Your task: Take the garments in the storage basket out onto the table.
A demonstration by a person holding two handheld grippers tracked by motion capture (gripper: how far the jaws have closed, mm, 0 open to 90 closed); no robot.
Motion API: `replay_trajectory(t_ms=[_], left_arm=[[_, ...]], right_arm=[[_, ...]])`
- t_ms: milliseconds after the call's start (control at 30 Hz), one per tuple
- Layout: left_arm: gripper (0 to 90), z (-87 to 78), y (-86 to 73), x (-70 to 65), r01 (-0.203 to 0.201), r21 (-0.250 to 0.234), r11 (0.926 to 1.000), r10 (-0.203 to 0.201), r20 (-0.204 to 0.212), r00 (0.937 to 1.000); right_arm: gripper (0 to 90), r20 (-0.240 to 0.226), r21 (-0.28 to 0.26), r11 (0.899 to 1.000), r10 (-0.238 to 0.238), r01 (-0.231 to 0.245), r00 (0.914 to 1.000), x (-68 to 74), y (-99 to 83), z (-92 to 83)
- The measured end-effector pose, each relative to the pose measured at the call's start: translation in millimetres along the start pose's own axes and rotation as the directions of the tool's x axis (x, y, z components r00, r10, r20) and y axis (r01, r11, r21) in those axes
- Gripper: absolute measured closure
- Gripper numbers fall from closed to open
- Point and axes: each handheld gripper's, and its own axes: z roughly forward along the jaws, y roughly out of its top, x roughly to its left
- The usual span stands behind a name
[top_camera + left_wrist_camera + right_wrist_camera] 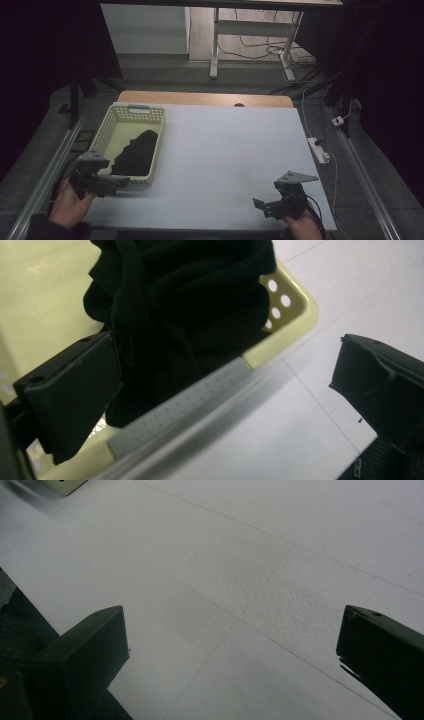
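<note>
A pale yellow perforated basket stands at the left of the white table top. A crumpled black cloth lies inside it. My left gripper is at the basket's near corner, held in a hand. In the left gripper view it is open, one jaw over the basket and the other over the table, with the black cloth just beyond them and nothing held. My right gripper sits low at the near right, open over bare table.
A wooden table edge shows behind the white top. A white power strip and cables lie on the floor to the right. Metal rails run along both sides. A desk frame stands beyond. The basket's corner shows far off.
</note>
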Motion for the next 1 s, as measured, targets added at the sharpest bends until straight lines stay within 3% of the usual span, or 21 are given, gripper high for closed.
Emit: replay_trajectory(t_ms=[233, 667, 1000], left_arm=[[0.0, 12.7, 12.0, 7.1, -0.017, 0.036, 0.9992, 0.017, -0.018, 0.9997], [0.0, 35.5, 34.3, 16.4, -0.042, 0.086, 0.9954, 0.043, -0.012, 0.9990], [0.0, 63.4, 56.2, 22.1, -0.051, 0.163, 0.9853, 0.049, 0.012, 0.9987]], right_arm=[[0.1, 0.002, 0.003, 1.000, -0.003, 0.003, 1.0000, 0.2, 0.1, 0.0], [0.1, -0.002, 0.005, 1.000, -0.005, 0.005, 1.0000, 0.2, 0.1, 0.5], [0.2, -0.005, 0.008, 1.000, -0.004, 0.004, 1.0000, 0.3, 0.1, 0.7]])
